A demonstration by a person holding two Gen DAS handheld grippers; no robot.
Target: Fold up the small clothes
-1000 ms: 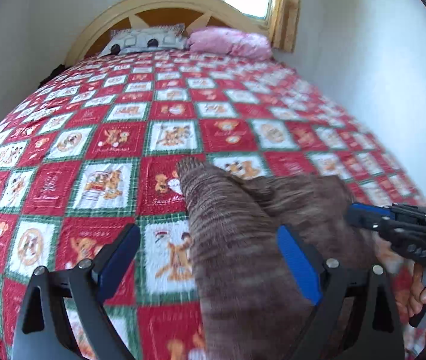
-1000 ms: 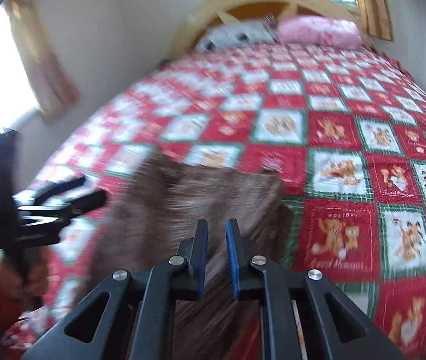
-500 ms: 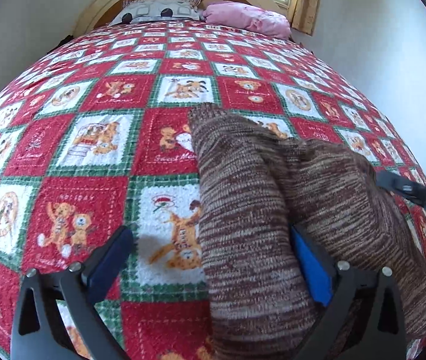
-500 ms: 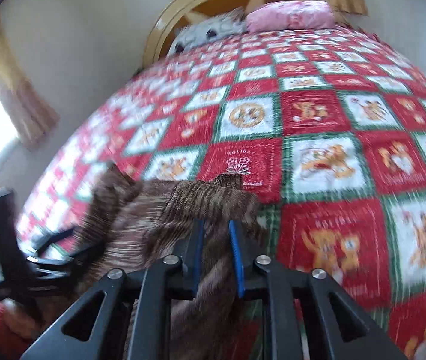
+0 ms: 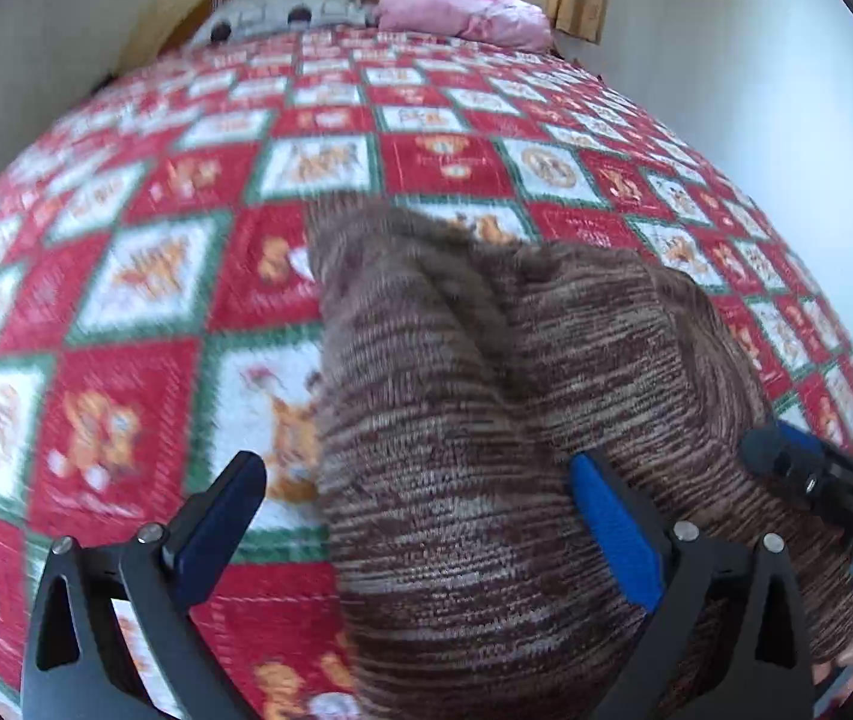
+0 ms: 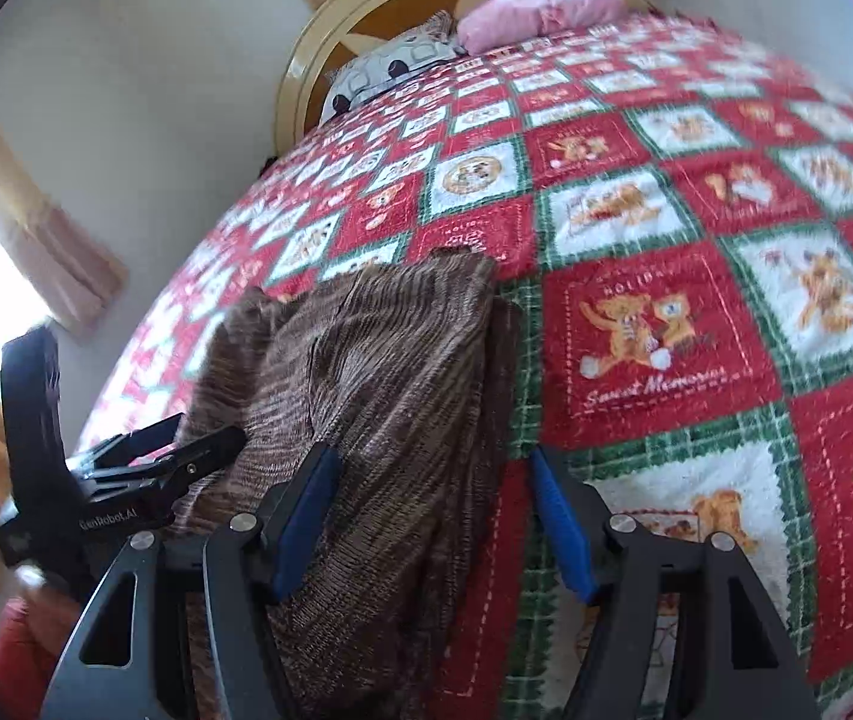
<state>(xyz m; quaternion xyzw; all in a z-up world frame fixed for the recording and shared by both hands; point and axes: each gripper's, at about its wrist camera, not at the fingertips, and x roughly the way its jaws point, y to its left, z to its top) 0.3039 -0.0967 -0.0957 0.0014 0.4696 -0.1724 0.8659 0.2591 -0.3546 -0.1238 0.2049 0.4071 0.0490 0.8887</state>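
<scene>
brown knit garment [image 5: 486, 420] lying bunched on red-and-white patchwork quilt [image 5: 144, 276] covering bed. left gripper [image 5: 414, 516] fingers standing wide apart, straddling garment, not pinching. right gripper [image 6: 432, 516] fingers opening, garment's edge lying loose between them. pink pillow [image 6: 546, 6] sitting by headboard.
</scene>
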